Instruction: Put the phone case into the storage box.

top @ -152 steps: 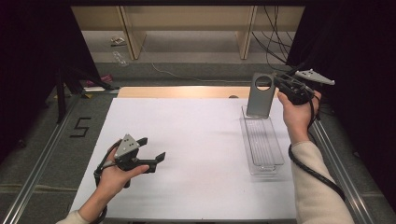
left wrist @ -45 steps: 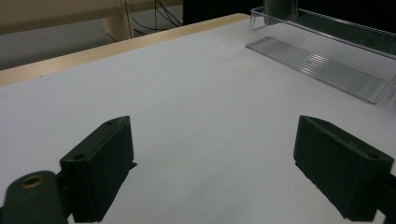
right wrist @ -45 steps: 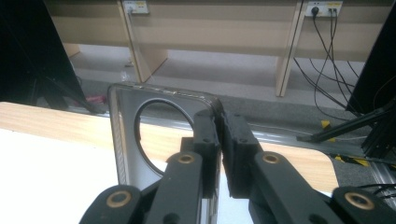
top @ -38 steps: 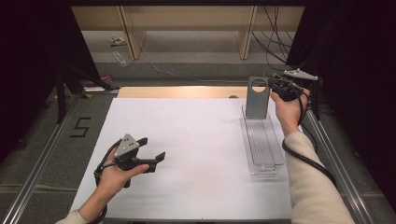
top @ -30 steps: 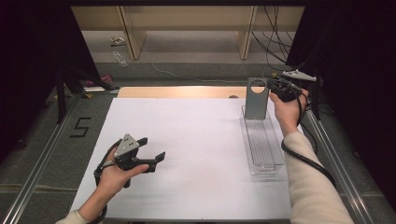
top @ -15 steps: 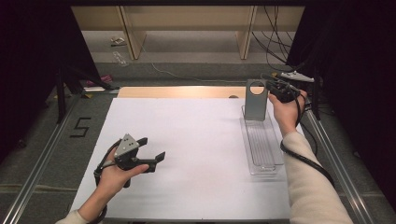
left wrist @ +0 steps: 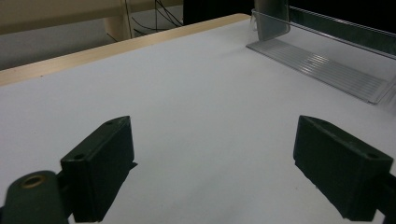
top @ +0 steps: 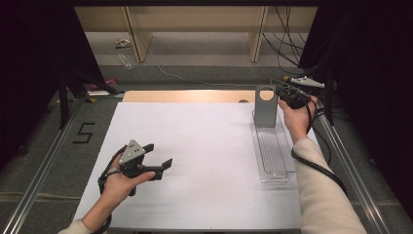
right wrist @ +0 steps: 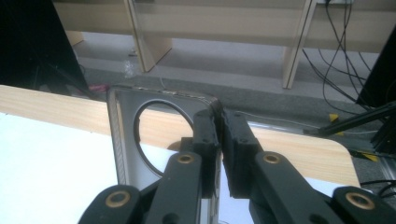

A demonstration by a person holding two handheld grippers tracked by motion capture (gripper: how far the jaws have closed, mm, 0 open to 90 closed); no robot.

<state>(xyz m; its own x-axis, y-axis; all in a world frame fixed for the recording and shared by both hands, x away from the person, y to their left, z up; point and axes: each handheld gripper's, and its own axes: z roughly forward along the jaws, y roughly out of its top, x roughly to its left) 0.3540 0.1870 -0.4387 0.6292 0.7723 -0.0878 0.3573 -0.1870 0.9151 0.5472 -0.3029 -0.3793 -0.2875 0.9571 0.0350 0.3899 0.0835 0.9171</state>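
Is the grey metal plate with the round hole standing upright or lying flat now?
Upright. The grey plate stands on edge at the far end of the clear tray, with the right gripper shut on its upper corner.

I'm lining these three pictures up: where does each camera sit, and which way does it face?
High view: above the person's side, looking forward and down on the table; both forearms, left gripper, right gripper.
Left gripper view: low over the table, between open jaws, toward the clear tray.
Right gripper view: along jaws shut on the grey plate, facing shelves.
Shared: the tray, in the high and left gripper views.
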